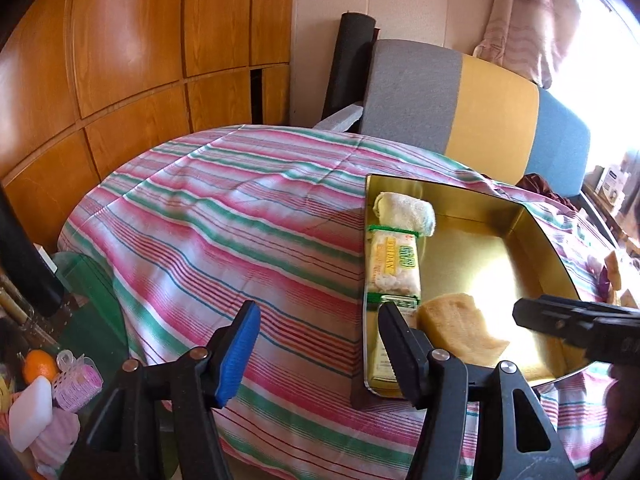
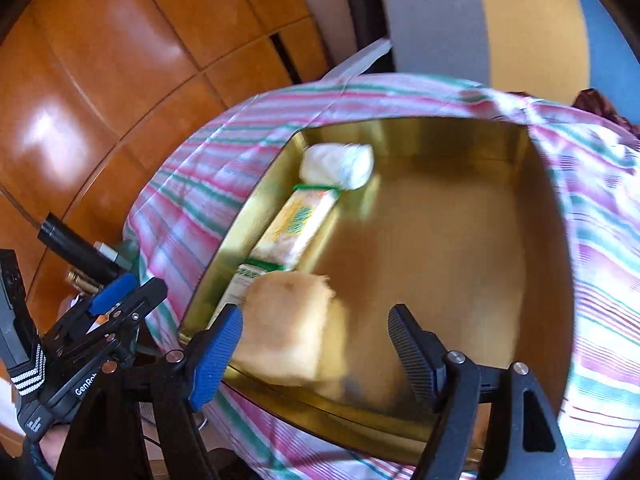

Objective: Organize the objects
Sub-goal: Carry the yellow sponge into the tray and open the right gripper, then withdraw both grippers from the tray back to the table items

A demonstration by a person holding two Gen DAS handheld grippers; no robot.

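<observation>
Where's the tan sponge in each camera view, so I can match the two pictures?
Left wrist: sponge at lower right, in the gold tin's near end.
Right wrist: sponge at lower centre-left, beside the blue pad.
Shared landmark: rolled white towel at the tin's far end.

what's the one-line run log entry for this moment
left gripper: open, empty, over striped cloth | right gripper: open, above sponge | gold tin: rolled towel, two packets, sponge
</observation>
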